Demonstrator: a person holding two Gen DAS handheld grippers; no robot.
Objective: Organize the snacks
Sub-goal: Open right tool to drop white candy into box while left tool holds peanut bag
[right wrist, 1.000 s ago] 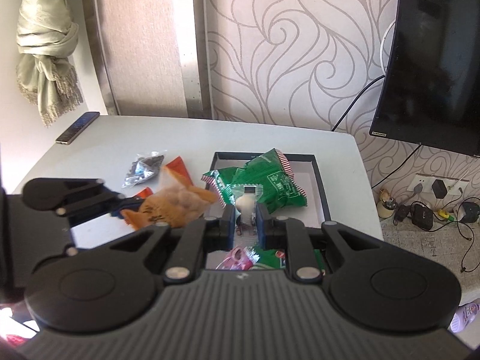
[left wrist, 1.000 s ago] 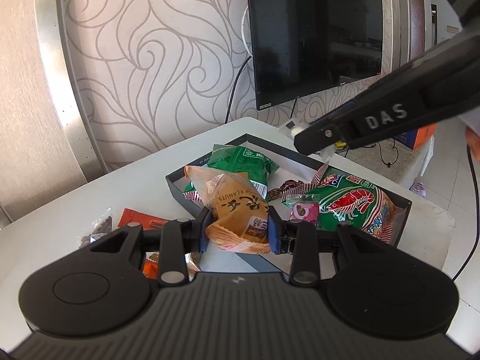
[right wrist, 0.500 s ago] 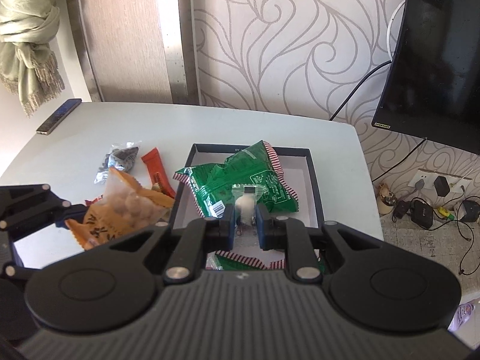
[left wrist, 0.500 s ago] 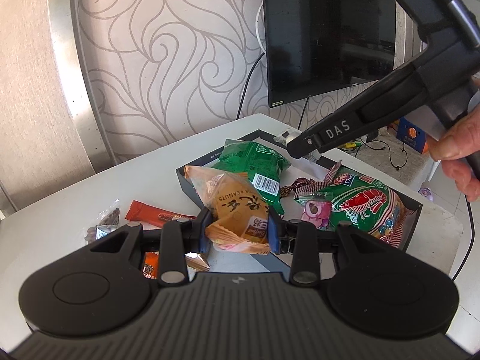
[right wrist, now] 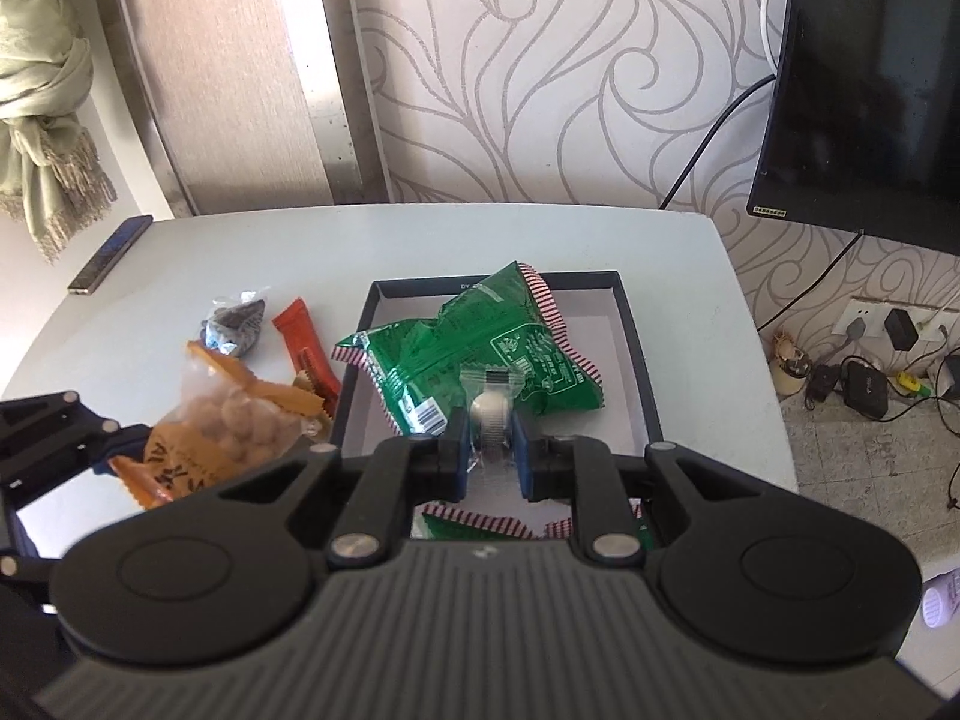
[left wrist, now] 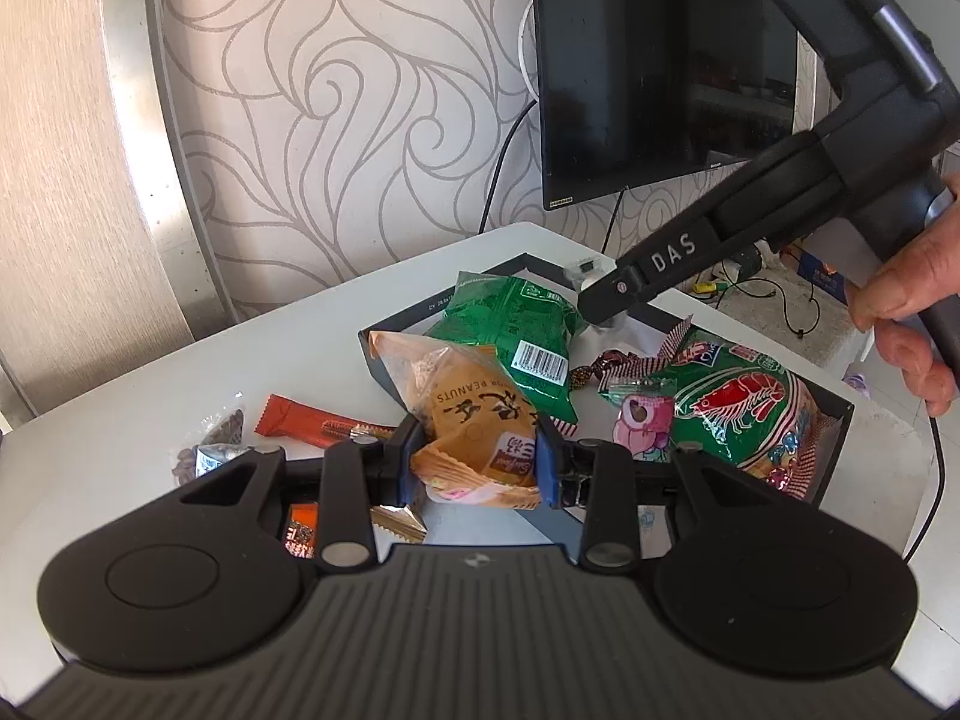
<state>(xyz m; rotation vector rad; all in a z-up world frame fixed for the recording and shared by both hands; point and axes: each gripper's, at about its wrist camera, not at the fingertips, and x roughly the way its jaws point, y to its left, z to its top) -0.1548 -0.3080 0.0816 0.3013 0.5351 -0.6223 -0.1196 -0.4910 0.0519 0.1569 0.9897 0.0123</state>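
Note:
My left gripper (left wrist: 477, 459) is shut on an orange bag of peanuts (left wrist: 474, 414), held above the table at the near left corner of the dark tray (left wrist: 834, 414). The bag also shows in the right wrist view (right wrist: 222, 426). My right gripper (right wrist: 489, 450) is shut on a small clear-wrapped round white candy (right wrist: 491, 411), held over the tray (right wrist: 636, 360) above a green snack bag (right wrist: 480, 348). In the left wrist view the right gripper (left wrist: 600, 312) hangs over that green bag (left wrist: 516, 330). A green shrimp-print bag (left wrist: 744, 414) and a pink candy (left wrist: 639, 420) lie in the tray.
A red-orange bar (right wrist: 303, 348) and a clear packet of dark pieces (right wrist: 237, 324) lie on the white table (right wrist: 420, 240) left of the tray. A phone (right wrist: 111, 261) lies at the far left edge. A TV (left wrist: 660, 60) hangs on the wall behind.
My right gripper has moved back over the tray with the candy. The left gripper keeps the peanut bag and has shifted slightly; the view has swung left.

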